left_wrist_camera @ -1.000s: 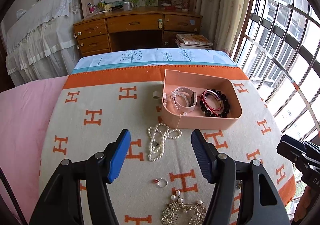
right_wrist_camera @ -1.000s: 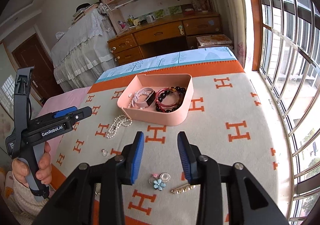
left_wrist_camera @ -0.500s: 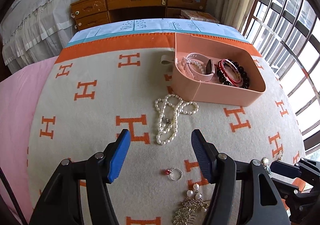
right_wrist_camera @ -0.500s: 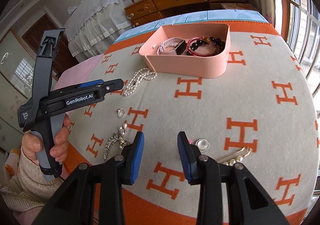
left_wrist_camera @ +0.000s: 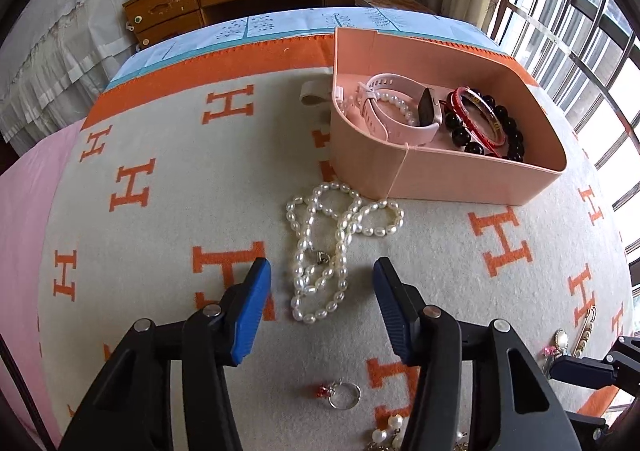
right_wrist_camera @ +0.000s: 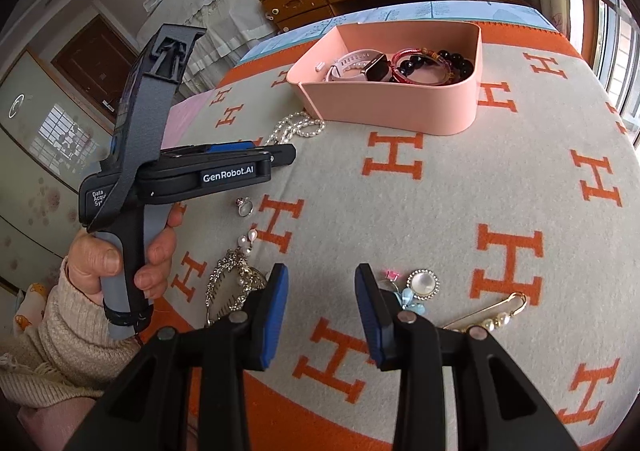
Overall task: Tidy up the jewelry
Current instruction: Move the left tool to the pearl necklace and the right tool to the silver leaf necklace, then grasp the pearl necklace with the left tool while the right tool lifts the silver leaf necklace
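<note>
Left wrist view: left claw [left_wrist_camera: 322,278] spread wide, empty; pearl necklace [left_wrist_camera: 324,251] lies between its tips, long axis running away toward the pink box [left_wrist_camera: 460,179].
Right wrist view: right claw [right_wrist_camera: 321,287] parted, empty, well short of the pearl necklace [right_wrist_camera: 296,127]; left claw [right_wrist_camera: 280,155] nearer.

Pearl hair comb [left_wrist_camera: 390,435] cut off by bottom edge; brooch [left_wrist_camera: 561,339] partly hidden behind right gripper [left_wrist_camera: 582,371].

H-patterned blanket [left_wrist_camera: 168,235] under scattered jewelry

Glossy pearl necklace [left_wrist_camera: 320,251], seemingly woollen blanket [left_wrist_camera: 160,235].
</note>
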{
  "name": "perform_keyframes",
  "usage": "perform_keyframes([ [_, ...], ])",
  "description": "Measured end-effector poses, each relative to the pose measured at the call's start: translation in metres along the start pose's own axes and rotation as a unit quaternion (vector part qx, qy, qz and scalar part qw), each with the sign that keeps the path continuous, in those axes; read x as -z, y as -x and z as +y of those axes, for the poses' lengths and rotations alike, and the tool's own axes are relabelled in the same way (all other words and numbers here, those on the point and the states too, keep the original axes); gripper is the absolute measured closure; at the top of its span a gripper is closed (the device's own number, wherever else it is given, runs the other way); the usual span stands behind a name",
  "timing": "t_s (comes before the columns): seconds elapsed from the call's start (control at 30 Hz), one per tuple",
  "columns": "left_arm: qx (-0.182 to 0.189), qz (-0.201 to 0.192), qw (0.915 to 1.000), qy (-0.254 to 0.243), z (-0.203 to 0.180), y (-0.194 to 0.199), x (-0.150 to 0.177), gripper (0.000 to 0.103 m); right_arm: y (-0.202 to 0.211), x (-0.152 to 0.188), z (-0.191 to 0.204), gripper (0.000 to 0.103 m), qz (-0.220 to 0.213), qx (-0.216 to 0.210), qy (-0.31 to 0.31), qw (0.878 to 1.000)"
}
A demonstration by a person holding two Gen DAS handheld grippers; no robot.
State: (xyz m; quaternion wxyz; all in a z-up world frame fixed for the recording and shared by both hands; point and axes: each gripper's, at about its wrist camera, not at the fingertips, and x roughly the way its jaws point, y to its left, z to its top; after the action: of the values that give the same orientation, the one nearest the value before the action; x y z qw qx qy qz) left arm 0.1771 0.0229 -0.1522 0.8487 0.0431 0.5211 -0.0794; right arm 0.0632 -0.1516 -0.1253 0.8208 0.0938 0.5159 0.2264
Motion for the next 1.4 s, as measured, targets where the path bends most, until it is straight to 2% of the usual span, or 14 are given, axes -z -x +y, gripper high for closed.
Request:
perform_keyframes([
  [0.07,-0.002,0.000,1.0000,-0.001,-0.001,-0.002,-0.004,0.052,0.000,0.000,-0.002,0.068,0.001,-0.001,-0.002,1.000],
  [0.13,0.001,-0.001,1.0000,-0.003,-0.001,-0.001,-0.006,0.058,-0.001,0.000,-0.003,0.068,0.003,-0.002,-0.003,1.000],
  [0.17,0.004,-0.002,1.0000,-0.004,-0.001,-0.001,-0.007,0.070,-0.001,0.000,-0.004,0.068,0.003,-0.003,-0.004,1.000],
  [0.2,0.001,-0.003,1.0000,-0.005,-0.001,-0.001,-0.009,0.087,-0.001,0.000,-0.004,0.068,0.004,-0.004,-0.004,1.000],
  [0.23,-0.001,-0.003,1.0000,-0.004,0.000,-0.001,-0.010,0.094,-0.001,0.000,-0.003,0.068,0.005,-0.005,-0.003,1.000],
  [0.27,0.002,-0.003,1.0000,0.000,0.001,-0.002,-0.012,0.095,-0.001,0.000,-0.003,0.068,0.005,-0.007,-0.001,1.000],
  [0.47,0.036,-0.014,0.9977,0.056,0.023,0.006,-0.010,0.096,-0.001,0.000,0.011,0.068,0.007,-0.025,0.022,0.999],
  [0.6,0.046,-0.039,0.9956,0.072,0.032,0.027,-0.004,0.096,-0.009,0.003,0.022,0.068,0.030,-0.050,0.035,0.998],
  [0.87,0.062,-0.073,0.9924,0.077,0.043,0.065,0.011,0.096,-0.031,0.013,0.037,0.068,0.090,-0.100,0.030,0.990],
  [1.1,0.081,-0.079,0.9904,0.080,0.048,0.077,0.025,0.096,-0.040,0.015,0.038,0.069,0.107,-0.124,0.003,0.986],
  [1.17,0.085,-0.081,0.9899,0.079,0.049,0.079,0.027,0.096,-0.043,0.015,0.037,0.072,0.110,-0.131,-0.006,0.985],
  [1.3,0.090,-0.088,0.9890,0.078,0.050,0.085,0.030,0.096,-0.052,0.011,0.034,0.087,0.112,-0.146,-0.028,0.983],
  [1.4,0.093,-0.095,0.9880,0.079,0.052,0.091,0.031,0.096,-0.059,0.010,0.035,0.088,0.100,-0.160,-0.043,0.981],
])
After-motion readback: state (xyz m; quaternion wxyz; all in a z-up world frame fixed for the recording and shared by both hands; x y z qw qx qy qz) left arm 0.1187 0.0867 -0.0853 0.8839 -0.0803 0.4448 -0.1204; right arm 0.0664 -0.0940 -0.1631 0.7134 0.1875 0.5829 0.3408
